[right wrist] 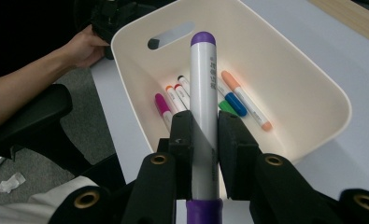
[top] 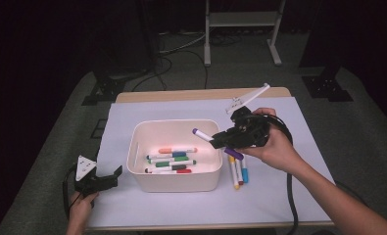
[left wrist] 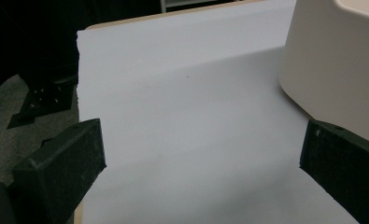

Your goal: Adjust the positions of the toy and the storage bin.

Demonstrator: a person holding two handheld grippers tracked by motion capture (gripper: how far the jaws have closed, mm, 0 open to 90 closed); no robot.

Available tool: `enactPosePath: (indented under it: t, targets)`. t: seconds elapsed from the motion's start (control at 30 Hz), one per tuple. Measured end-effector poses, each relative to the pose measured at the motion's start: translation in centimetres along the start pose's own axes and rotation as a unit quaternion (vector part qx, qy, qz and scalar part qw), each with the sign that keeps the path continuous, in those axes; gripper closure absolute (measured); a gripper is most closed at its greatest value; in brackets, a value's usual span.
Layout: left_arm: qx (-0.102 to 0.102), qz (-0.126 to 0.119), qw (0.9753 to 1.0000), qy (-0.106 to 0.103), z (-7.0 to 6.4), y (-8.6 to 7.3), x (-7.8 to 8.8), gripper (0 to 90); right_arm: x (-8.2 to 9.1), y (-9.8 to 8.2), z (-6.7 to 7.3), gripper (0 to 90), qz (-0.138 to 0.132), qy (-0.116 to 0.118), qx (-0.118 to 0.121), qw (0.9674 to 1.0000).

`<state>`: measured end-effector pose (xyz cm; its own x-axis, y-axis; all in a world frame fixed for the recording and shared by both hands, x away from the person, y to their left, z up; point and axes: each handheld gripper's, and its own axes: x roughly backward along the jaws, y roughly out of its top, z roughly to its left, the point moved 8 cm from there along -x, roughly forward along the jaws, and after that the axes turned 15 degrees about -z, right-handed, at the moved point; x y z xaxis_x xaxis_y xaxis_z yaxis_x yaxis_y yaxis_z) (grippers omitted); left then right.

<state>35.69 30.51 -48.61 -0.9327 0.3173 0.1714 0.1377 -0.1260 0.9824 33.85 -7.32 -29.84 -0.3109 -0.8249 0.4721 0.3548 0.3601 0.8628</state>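
Observation:
My right gripper [top: 224, 138] [right wrist: 205, 130] is shut on a white marker with purple ends [top: 203, 135] [right wrist: 203, 107], holding it over the right rim of the cream bin [top: 137, 169] [right wrist: 313, 79]. Several coloured markers [top: 171, 160] [right wrist: 238, 100] lie inside the bin. Three more markers [top: 237, 169] lie on the white sheet just right of the bin, under my right hand. My left gripper [top: 105, 181] [left wrist: 201, 158] rests open at the bin's left, nothing between its jaws; the bin's wall [left wrist: 331, 60] stands to its right.
A white sheet [top: 279, 196] covers the wooden table [top: 181, 95]. A white folded stand [top: 247, 98] lies at the table's far right. A person's other hand [right wrist: 86, 44] is past the bin in the right gripper view. Dark floor with cables surrounds the table.

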Motion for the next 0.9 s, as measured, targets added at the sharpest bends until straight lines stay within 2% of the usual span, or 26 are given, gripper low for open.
enactPosePath:
  t: [0.07,0.27,0.9]
  targets:
    - [0.0,0.0,1.0,0.0,0.0,0.0,0.0,0.0,-0.6,0.5,0.6,75.6,0.0,0.011,0.002,0.9999]
    - [0.001,0.0,1.0,-0.001,0.0,0.0,0.0,0.0,-2.0,1.3,1.5,75.6,0.006,0.023,0.01,0.9997]
    - [0.002,-0.001,1.0,-0.002,0.0,0.0,0.0,0.0,-6.0,2.0,2.7,75.6,0.024,0.056,0.027,0.9978]
